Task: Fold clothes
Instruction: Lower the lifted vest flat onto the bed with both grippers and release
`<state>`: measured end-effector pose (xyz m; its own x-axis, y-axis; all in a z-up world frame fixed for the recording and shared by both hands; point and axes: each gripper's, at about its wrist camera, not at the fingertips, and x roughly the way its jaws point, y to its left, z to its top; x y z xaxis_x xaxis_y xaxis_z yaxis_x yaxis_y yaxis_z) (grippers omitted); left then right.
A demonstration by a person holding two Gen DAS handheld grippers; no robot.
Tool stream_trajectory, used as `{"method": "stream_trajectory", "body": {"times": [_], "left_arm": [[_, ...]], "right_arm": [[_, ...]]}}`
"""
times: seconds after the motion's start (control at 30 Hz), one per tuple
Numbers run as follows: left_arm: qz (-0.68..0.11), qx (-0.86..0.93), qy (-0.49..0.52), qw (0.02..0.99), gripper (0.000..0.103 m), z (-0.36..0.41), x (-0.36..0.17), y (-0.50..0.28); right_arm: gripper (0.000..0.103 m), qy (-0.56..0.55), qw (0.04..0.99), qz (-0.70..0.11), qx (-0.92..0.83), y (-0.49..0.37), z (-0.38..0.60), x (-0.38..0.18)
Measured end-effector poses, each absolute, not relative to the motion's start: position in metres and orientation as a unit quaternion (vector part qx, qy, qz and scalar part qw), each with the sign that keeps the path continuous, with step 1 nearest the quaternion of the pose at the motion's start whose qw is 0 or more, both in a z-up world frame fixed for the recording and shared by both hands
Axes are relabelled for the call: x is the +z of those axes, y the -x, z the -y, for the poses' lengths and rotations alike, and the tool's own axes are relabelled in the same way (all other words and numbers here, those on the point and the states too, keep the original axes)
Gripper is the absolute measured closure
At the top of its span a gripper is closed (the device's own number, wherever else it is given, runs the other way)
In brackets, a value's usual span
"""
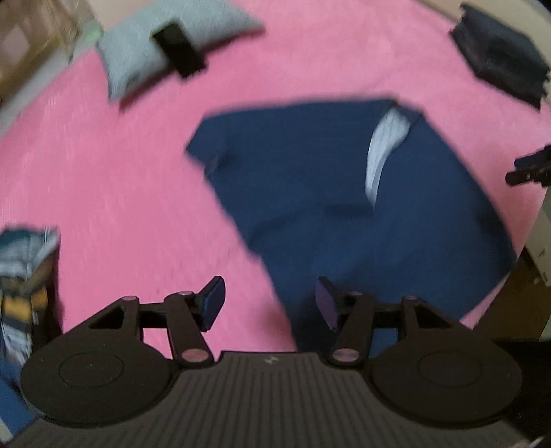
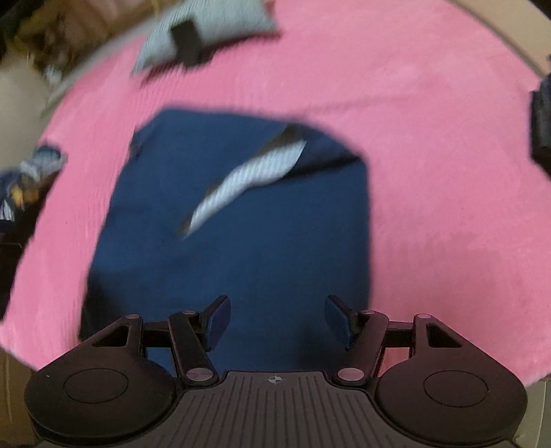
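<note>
I see a pink fuzzy cover (image 1: 120,179) as the work surface. At its far edge lies a pale grey striped cushion (image 1: 137,58), a black rectangular block (image 1: 179,51) resting on it. Both views blurred.

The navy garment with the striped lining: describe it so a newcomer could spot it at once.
Start at the pink blanket that covers the work surface. In its middle lies the navy garment, spread flat beneath both open grippers. Unlike the folded grey striped piece at the far edge, it is unfolded, showing a white-striped inner strip.
</note>
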<state>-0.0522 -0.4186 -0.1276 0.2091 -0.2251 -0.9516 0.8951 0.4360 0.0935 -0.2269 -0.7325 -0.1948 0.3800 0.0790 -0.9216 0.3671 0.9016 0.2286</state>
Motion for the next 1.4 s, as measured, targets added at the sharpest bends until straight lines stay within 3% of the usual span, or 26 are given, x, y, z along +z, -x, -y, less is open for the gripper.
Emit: {"method": "stream_trajectory", "body": {"times": [0.33, 0.37, 0.4, 0.43, 0.5, 0.67, 0.7, 0.73, 0.77, 0.8, 0.83, 1.0, 1.07, 1.17, 1.2, 1.23, 1.27, 1.3, 1.37, 1.4], "left_arm": [[-0.546, -0.426, -0.293, 0.659, 0.043, 0.349, -0.245, 0.077], [-0.548, -0.430, -0.281, 0.660, 0.043, 0.346, -0.253, 0.076], [-0.551, -0.434, -0.266, 0.661, 0.043, 0.345, -0.261, 0.075], [-0.553, -0.437, -0.254, 0.662, 0.044, 0.345, -0.266, 0.074], [-0.557, -0.444, -0.239, 0.660, 0.048, 0.346, -0.275, 0.071], [-0.573, -0.450, -0.250, 0.638, 0.078, 0.350, -0.292, 0.073], [-0.572, -0.451, -0.253, 0.637, 0.087, 0.349, -0.292, 0.073], [-0.572, -0.451, -0.251, 0.638, 0.102, 0.347, -0.287, 0.074], [-0.571, -0.451, -0.249, 0.639, 0.103, 0.343, -0.280, 0.074], [-0.571, -0.451, -0.246, 0.640, 0.103, 0.339, -0.274, 0.074], [-0.571, -0.455, -0.245, 0.638, 0.103, 0.332, -0.261, 0.076], [-0.576, -0.485, -0.241, 0.612, 0.103, 0.295, -0.188, 0.102], [-0.599, -0.486, -0.237, 0.590, 0.102, 0.293, -0.182, 0.119], [-0.649, -0.465, -0.238, 0.553, 0.101, 0.300, -0.207, 0.137], [-0.654, -0.452, -0.256, 0.550, 0.101, 0.303, -0.215, 0.141], [-0.656, -0.440, -0.276, 0.548, 0.100, 0.305, -0.222, 0.145], [-0.651, -0.432, -0.289, 0.552, 0.096, 0.306, -0.224, 0.145], [-0.646, -0.427, -0.292, 0.562, 0.092, 0.306, -0.222, 0.141], [-0.637, -0.415, -0.287, 0.583, 0.078, 0.305, -0.216, 0.129], [-0.632, -0.409, -0.284, 0.594, 0.077, 0.305, -0.213, 0.121]], "right_arm": [[0.036, -0.166, 0.747, -0.633, -0.120, 0.257, 0.691, -0.271], [0.033, -0.164, 0.746, -0.633, -0.127, 0.261, 0.692, -0.274], [0.020, -0.161, 0.746, -0.632, -0.134, 0.265, 0.692, -0.277], [0.014, -0.159, 0.746, -0.631, -0.141, 0.269, 0.693, -0.280], [0.014, -0.147, 0.748, -0.628, -0.157, 0.279, 0.699, -0.285], [0.014, -0.156, 0.734, -0.636, -0.182, 0.304, 0.722, -0.308], [0.026, -0.172, 0.732, -0.634, -0.179, 0.308, 0.726, -0.311], [0.048, -0.188, 0.731, -0.632, -0.177, 0.312, 0.730, -0.314], [0.054, -0.203, 0.729, -0.630, -0.174, 0.317, 0.734, -0.316], [0.081, -0.200, 0.729, -0.632, -0.172, 0.323, 0.737, -0.307], [0.101, -0.196, 0.728, -0.634, -0.171, 0.329, 0.740, -0.297], [0.102, -0.180, 0.725, -0.644, -0.163, 0.358, 0.756, -0.250], [0.101, -0.175, 0.723, -0.649, -0.161, 0.370, 0.762, -0.232], [0.099, -0.181, 0.682, -0.687, -0.171, 0.385, 0.769, -0.250], [0.082, -0.166, 0.674, -0.698, -0.178, 0.384, 0.767, -0.255], [0.055, -0.126, 0.679, -0.701, -0.179, 0.377, 0.759, -0.255], [0.042, -0.088, 0.696, -0.693, -0.169, 0.367, 0.749, -0.250], [0.037, -0.060, 0.722, -0.675, -0.143, 0.354, 0.736, -0.243], [0.037, -0.004, 0.767, -0.637, -0.077, 0.328, 0.706, -0.231], [0.037, 0.024, 0.785, -0.618, -0.038, 0.316, 0.689, -0.227]]}}
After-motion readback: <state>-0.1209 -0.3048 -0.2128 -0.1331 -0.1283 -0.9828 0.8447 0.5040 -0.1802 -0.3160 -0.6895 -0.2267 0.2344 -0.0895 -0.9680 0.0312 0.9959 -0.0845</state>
